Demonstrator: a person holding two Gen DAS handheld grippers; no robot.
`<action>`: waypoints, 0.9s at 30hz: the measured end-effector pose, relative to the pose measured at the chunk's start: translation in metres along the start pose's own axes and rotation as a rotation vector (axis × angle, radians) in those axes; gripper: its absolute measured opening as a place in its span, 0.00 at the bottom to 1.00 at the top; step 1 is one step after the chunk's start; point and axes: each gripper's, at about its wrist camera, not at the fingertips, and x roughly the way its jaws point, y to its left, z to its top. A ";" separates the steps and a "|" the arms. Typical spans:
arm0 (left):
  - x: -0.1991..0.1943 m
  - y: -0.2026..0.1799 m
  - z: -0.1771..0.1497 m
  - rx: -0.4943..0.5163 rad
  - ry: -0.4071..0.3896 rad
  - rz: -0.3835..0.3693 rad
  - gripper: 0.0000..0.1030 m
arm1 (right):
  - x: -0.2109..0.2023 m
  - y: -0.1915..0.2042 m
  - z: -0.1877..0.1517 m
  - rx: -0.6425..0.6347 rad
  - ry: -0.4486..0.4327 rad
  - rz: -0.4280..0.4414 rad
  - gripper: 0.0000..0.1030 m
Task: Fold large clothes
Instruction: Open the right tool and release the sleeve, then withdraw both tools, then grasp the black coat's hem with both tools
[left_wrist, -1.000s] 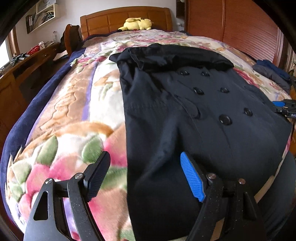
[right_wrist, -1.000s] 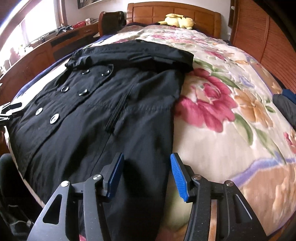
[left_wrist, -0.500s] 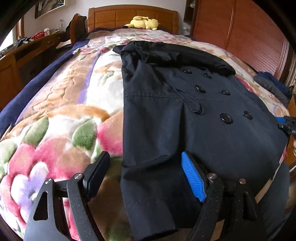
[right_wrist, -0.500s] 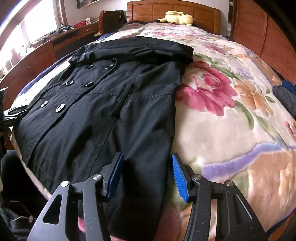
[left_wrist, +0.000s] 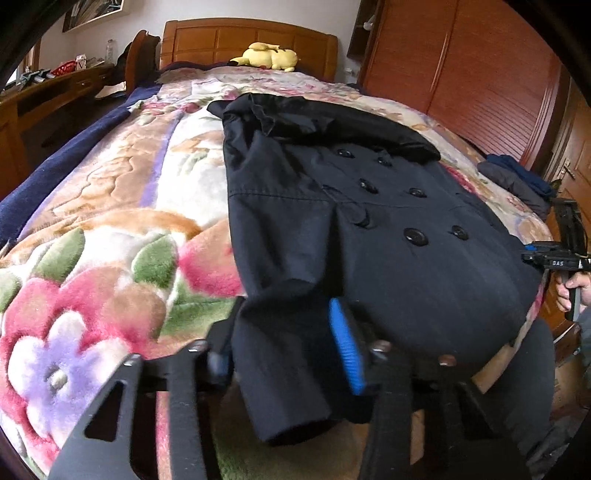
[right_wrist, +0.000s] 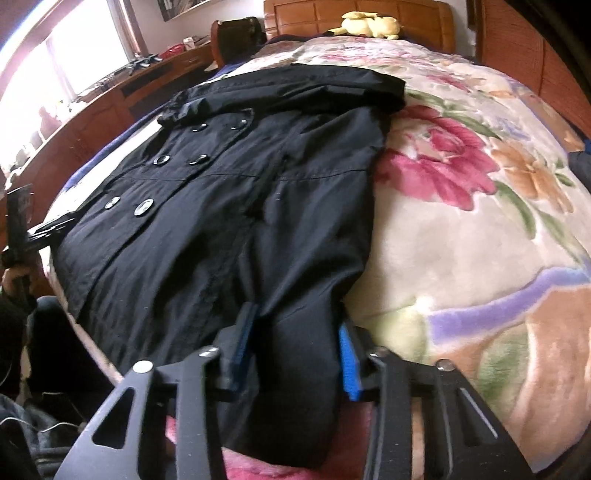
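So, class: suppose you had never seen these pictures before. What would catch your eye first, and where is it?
A black double-breasted coat lies spread down the middle of the bed, on a bright floral blanket. Near the camera, each sleeve end sits between open jaws: the left gripper around one, the right gripper around the other. A yellow plush toy rests by the wooden headboard.

Left gripper (left_wrist: 284, 343) and right gripper (right_wrist: 295, 350) point forward, jaws apart.

One black coat (left_wrist: 369, 229), six buttons (left_wrist: 415, 236), one plush toy (left_wrist: 269, 57).
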 end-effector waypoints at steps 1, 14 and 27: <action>-0.001 -0.001 0.000 0.004 -0.004 -0.005 0.28 | 0.000 0.002 0.000 -0.005 -0.003 0.012 0.24; -0.037 -0.012 0.010 0.008 -0.102 -0.032 0.05 | -0.033 0.000 -0.004 0.065 -0.209 0.070 0.06; -0.108 -0.032 0.027 0.028 -0.259 -0.061 0.04 | -0.099 0.007 -0.008 0.043 -0.367 0.095 0.05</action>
